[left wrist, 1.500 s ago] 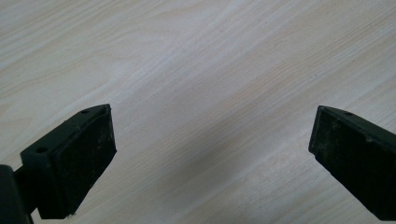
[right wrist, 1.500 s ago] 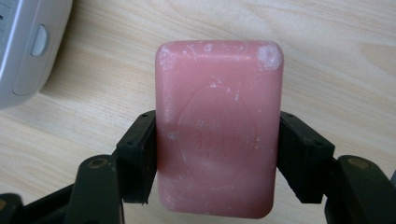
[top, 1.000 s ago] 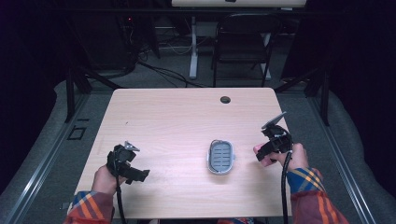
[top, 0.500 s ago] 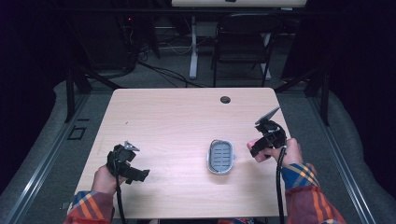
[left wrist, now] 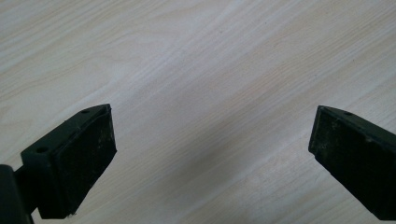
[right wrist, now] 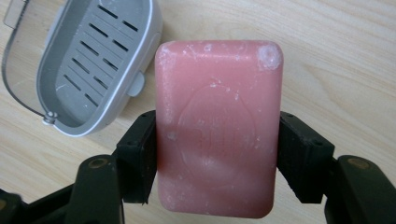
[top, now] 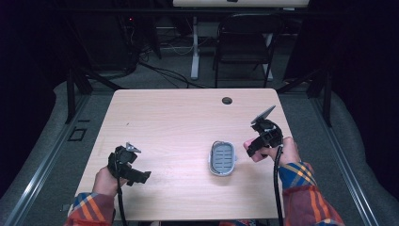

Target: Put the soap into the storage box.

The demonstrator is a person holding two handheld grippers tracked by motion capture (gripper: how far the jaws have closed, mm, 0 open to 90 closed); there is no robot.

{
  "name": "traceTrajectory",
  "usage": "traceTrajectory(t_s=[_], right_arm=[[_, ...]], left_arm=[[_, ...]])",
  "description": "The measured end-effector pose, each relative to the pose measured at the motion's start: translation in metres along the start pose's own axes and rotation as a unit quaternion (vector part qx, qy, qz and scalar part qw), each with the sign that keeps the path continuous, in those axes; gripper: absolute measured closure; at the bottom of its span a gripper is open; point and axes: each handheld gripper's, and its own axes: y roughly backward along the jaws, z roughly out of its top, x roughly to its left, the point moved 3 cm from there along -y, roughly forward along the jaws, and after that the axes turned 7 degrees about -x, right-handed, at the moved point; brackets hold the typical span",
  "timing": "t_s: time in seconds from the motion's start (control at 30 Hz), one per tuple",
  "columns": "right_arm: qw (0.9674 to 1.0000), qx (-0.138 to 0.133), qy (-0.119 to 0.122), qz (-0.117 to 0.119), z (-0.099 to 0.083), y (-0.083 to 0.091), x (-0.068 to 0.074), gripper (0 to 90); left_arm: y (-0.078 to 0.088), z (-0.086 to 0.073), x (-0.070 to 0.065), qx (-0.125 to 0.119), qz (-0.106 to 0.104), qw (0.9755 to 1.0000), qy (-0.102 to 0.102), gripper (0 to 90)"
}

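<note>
A pink bar of soap (right wrist: 217, 126) is clamped between the two black jaws of my right gripper (right wrist: 215, 154), which is shut on its long sides. In the high view that gripper (top: 251, 147) hovers just right of a grey soap dish (top: 222, 157) and the soap (top: 248, 146) peeks out pink at its tip. The soap dish (right wrist: 88, 60) has a slotted grey insert and lies empty on the table, up and left of the soap. My left gripper (top: 141, 176) rests at the table's front left, and its jaws (left wrist: 210, 158) stand wide open over bare wood.
The light wooden table (top: 179, 117) has a round cable hole (top: 227, 100) near its far edge. A black chair (top: 244, 42) and a white desk leg (top: 194, 47) stand beyond the table. Dark floor and cables surround it.
My right gripper has moved left and a little up with the soap, closer to the soap dish. The left gripper has stayed where it was.
</note>
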Motion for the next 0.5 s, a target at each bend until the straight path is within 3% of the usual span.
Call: traceTrajectory(t_s=[0.5], right_arm=[[0.9996, 0.012, 0.025, 0.003, 0.014, -0.003, 0.019, 36.4]], left_arm=[[0.0, 0.0, 0.0, 0.0, 0.0, 1.0, -0.001, 0.5]])
